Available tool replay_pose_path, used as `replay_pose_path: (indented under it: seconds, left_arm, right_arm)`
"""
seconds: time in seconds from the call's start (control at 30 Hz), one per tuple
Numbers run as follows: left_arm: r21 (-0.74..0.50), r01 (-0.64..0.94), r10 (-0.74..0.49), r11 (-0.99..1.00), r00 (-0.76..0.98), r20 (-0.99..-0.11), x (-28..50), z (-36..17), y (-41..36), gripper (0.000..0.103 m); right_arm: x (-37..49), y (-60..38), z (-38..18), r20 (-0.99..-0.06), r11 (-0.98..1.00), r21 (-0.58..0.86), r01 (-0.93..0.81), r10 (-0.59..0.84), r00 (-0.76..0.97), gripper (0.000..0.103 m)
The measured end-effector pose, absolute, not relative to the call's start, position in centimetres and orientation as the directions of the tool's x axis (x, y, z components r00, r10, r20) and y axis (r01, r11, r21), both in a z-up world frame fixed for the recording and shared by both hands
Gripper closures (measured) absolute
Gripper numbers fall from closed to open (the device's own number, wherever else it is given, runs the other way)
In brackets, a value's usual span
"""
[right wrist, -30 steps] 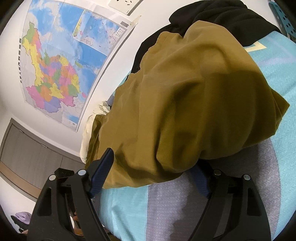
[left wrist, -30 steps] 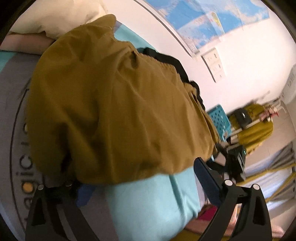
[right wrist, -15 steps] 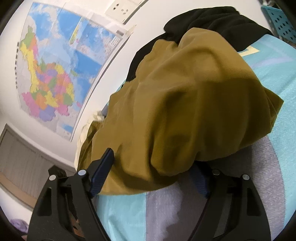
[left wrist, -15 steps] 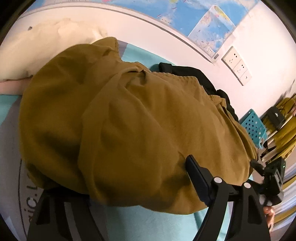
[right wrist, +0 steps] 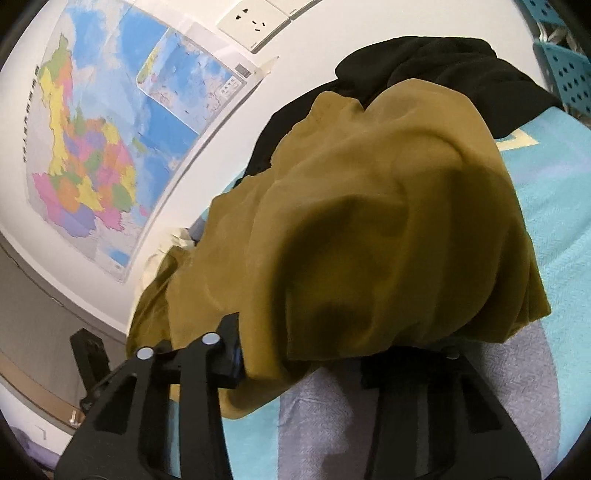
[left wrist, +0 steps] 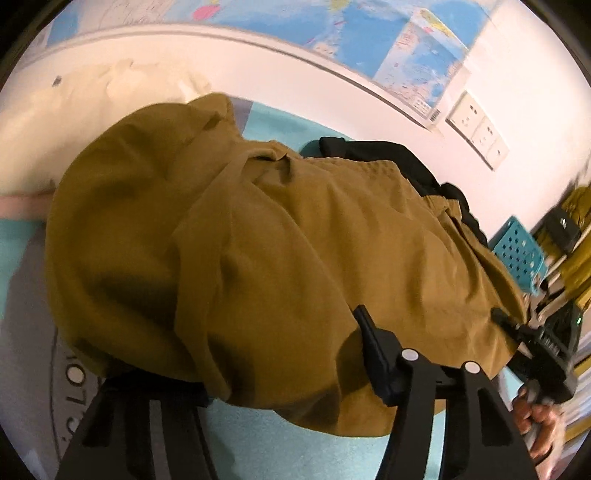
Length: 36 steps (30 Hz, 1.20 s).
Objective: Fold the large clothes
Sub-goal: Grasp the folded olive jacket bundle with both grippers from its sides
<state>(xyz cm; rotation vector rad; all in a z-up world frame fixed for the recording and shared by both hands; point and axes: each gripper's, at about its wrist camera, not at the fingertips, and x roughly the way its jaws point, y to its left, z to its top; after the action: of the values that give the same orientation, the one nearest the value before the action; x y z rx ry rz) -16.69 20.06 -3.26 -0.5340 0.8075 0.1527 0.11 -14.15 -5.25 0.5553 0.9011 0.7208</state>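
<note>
Lying on a bed (left wrist: 325, 450) with a turquoise and grey cover, a large mustard-yellow garment (left wrist: 280, 258) is bunched up in soft folds and is filling most of both views. Its far part is resting partly over a black garment (right wrist: 436, 70) that is lying next to the white wall.

The left gripper (left wrist: 266, 380) is reaching under the near edge of the mustard cloth. Its jaws are closing, and the hem is hanging between them and over the left one, which is mostly hidden. I cannot tell if the pads are already pressing the cloth.

The right gripper (right wrist: 332, 365) is at another part of the same hem. Its jaws are also closing, with a fold of the cloth between them; the right finger is covered by the cloth, so a firm grip is not clear.

In the left wrist view, the right gripper is appearing at the right edge, with the person's hand (left wrist: 535, 421) holding it. A coloured map (right wrist: 96, 155) and a white wall socket (right wrist: 255, 26) are on the wall behind the bed. A blue perforated basket (left wrist: 519, 254) is standing beyond the bed.
</note>
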Motion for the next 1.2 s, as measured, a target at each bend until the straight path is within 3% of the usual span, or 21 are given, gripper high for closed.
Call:
replay_pose_path:
  seconds: [0.2, 0.27, 0.33, 0.43, 0.57, 0.67, 0.7, 0.77, 0.9, 1.07, 1.2]
  left_arm:
    - [-0.373, -0.336, -0.060, 0.865, 0.669, -0.741, -16.4, -3.0, 19.9, 0.044]
    - [-0.375, -0.337, -0.063, 0.864, 0.666, -0.743, -16.3, -3.1, 19.9, 0.043]
    - [-0.385, -0.335, -0.074, 0.860, 0.665, -0.743, -16.1, -3.2, 19.9, 0.041]
    - [-0.422, -0.334, -0.110, 0.843, 0.660, -0.743, -16.0, -3.9, 20.5, 0.035]
    - [-0.480, -0.309, -0.176, 0.821, 0.663, -0.728, -15.6, -4.4, 21.0, 0.021]
    - [-0.475, -0.319, -0.163, 0.820, 0.665, -0.728, -15.4, -4.3, 20.7, 0.021]
    - [-0.474, -0.323, -0.161, 0.819, 0.663, -0.731, -15.4, -4.3, 20.7, 0.022]
    - [-0.473, -0.350, -0.147, 0.808, 0.659, -0.738, -15.5, -4.2, 21.1, 0.039]
    - [-0.458, -0.342, -0.135, 0.820, 0.662, -0.737, -16.0, -3.3, 21.0, 0.048]
    - [-0.396, -0.312, -0.093, 0.864, 0.672, -0.734, -16.5, -1.9, 20.3, 0.052]
    - [-0.399, -0.316, -0.103, 0.861, 0.659, -0.745, -16.1, -2.4, 20.7, 0.051]
  right_arm:
    - [1.0, -14.5, -6.0, -0.462, 0.575, 0.770, -0.277, 0.802, 0.380, 0.054]
    - [1.0, -14.3, -5.9, -0.457, 0.570, 0.774, -0.276, 0.804, 0.380, 0.047]
    - [1.0, -14.1, -5.9, -0.439, 0.553, 0.786, -0.275, 0.813, 0.381, 0.033]
    - [1.0, -13.3, -5.7, -0.438, 0.564, 0.779, -0.274, 0.802, 0.406, 0.027]
    - [1.1, -12.3, -5.5, -0.466, 0.605, 0.749, -0.272, 0.772, 0.433, 0.030]
    - [1.5, -12.4, -5.7, -0.489, 0.627, 0.735, -0.257, 0.754, 0.439, 0.052]
    - [1.6, -12.5, -5.8, -0.487, 0.624, 0.738, -0.258, 0.757, 0.436, 0.056]
    - [1.7, -12.8, -5.8, -0.488, 0.623, 0.735, -0.267, 0.760, 0.429, 0.064]
    - [0.9, -12.8, -4.3, -0.474, 0.622, 0.711, -0.328, 0.768, 0.430, 0.075]
    - [0.2, -13.0, -3.2, -0.465, 0.613, 0.702, -0.361, 0.780, 0.419, 0.075]
    - [0.7, -12.9, -4.0, -0.490, 0.621, 0.704, -0.343, 0.776, 0.398, 0.061]
